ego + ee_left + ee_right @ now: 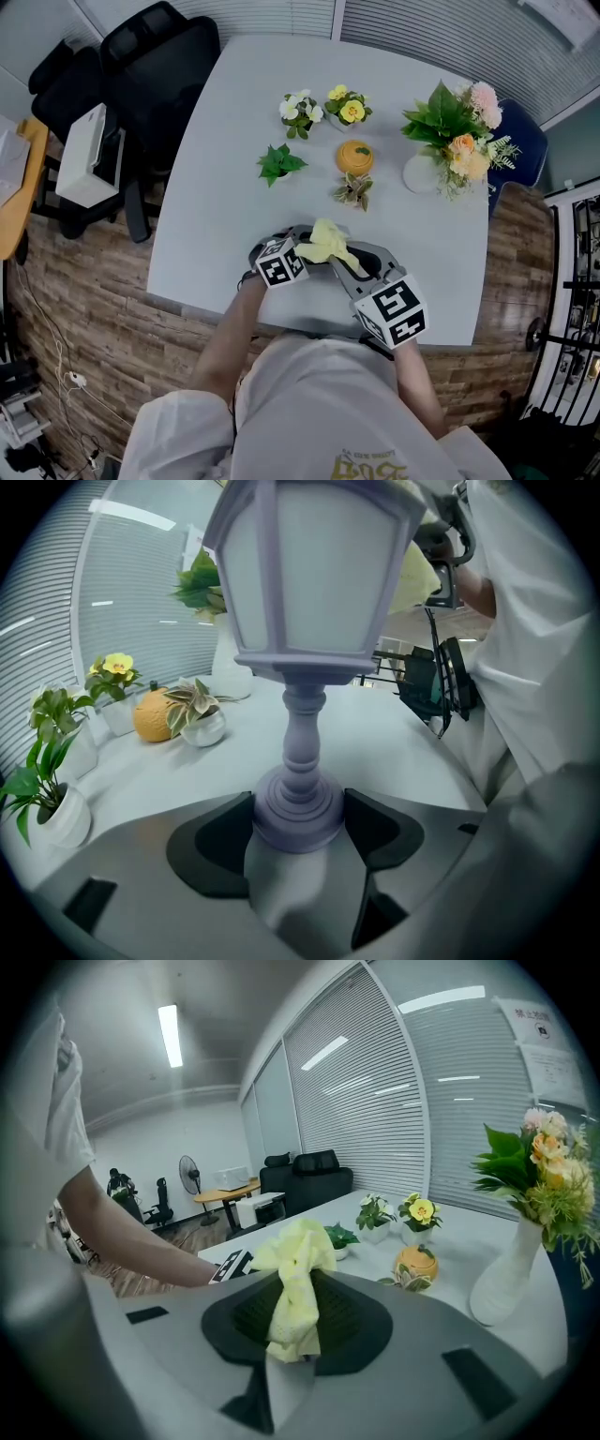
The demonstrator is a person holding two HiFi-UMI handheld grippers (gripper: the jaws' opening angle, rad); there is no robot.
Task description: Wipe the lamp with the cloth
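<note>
1. My left gripper [298,825] is clamped on the round foot of the lilac lantern lamp [300,621]. One dark jaw presses each side of the base, and the lamp stands upright on the table [394,752].
2. My right gripper [295,1326] is pinched on the yellow cloth [296,1274]. The cloth bunches up out of the closed jaws.
3. The head view shows both grippers close together at the table's near edge. The cloth sits between them and covers most of the lamp.
4. Only the left gripper view shows the lamp's panelled shade and turned stem, with a pale edge of cloth just past the shade's upper right.
5. Only the right gripper view shows the far office, with desks, a fan and chairs.
6. The table is pale grey. Well beyond the lamp stand small potted plants [302,110], an orange pumpkin ornament [354,156] and a white vase of flowers [455,141].
7. A black chair [141,66] stands beside the table on the wood-plank floor [84,309]. Slatted blinds line the wall.
</note>
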